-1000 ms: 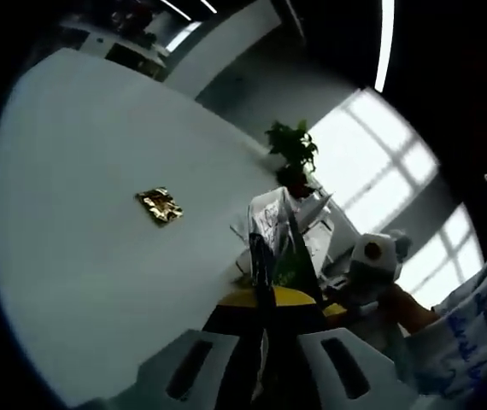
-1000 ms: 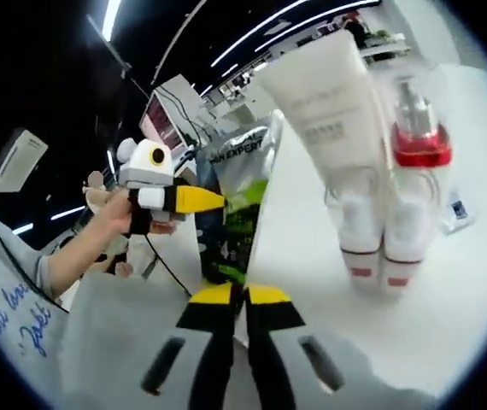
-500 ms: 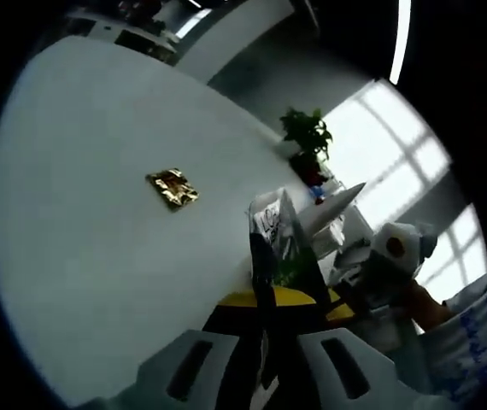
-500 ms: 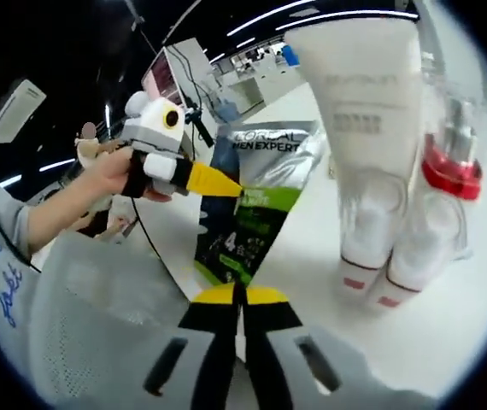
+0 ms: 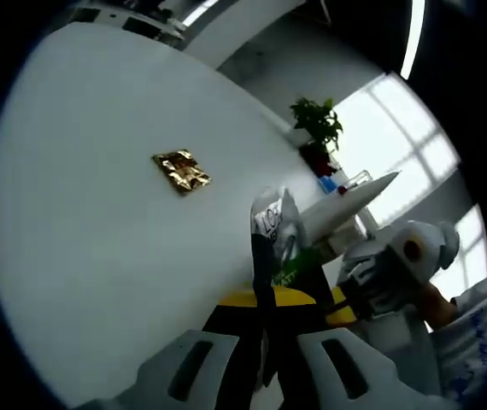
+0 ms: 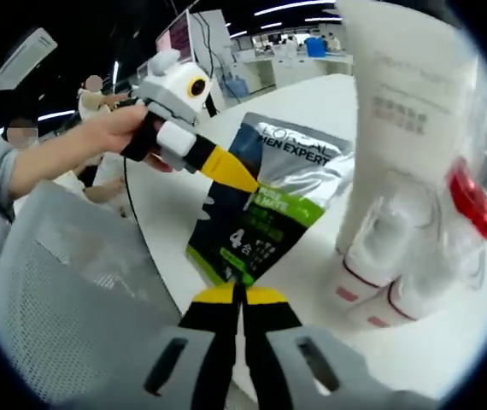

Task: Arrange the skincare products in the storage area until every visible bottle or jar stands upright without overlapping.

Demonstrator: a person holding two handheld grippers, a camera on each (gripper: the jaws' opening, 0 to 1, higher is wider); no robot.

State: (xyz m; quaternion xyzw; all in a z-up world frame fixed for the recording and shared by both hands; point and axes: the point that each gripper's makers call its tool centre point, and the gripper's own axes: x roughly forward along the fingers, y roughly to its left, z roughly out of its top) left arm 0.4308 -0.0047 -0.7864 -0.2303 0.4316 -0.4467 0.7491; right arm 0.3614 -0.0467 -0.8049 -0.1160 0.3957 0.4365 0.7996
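A silver, green and black L'Oreal Men Expert pouch point(image 6: 269, 209) hangs over the white table between both grippers. My right gripper point(image 6: 242, 295) is shut on its bottom edge. My left gripper point(image 6: 237, 177), held by a hand, pinches its upper left edge with yellow tips. In the left gripper view the pouch point(image 5: 271, 229) shows edge-on, with my left gripper point(image 5: 269, 299) shut on it and the right gripper point(image 5: 393, 269) beyond. To the pouch's right a tall white tube point(image 6: 406, 111) stands on its cap, beside a clear bottle with a red collar point(image 6: 472, 201).
A crumpled gold foil piece point(image 5: 181, 171) lies on the white table point(image 5: 98, 239). A potted plant point(image 5: 316, 132) stands at the table's far side near bright windows. A grey mesh chair back point(image 6: 64, 290) sits close at the left of the right gripper view.
Both grippers kept their hold on the pouch. It has turned to face the right gripper view more flatly, and the left gripper sits lower and nearer the centre there.
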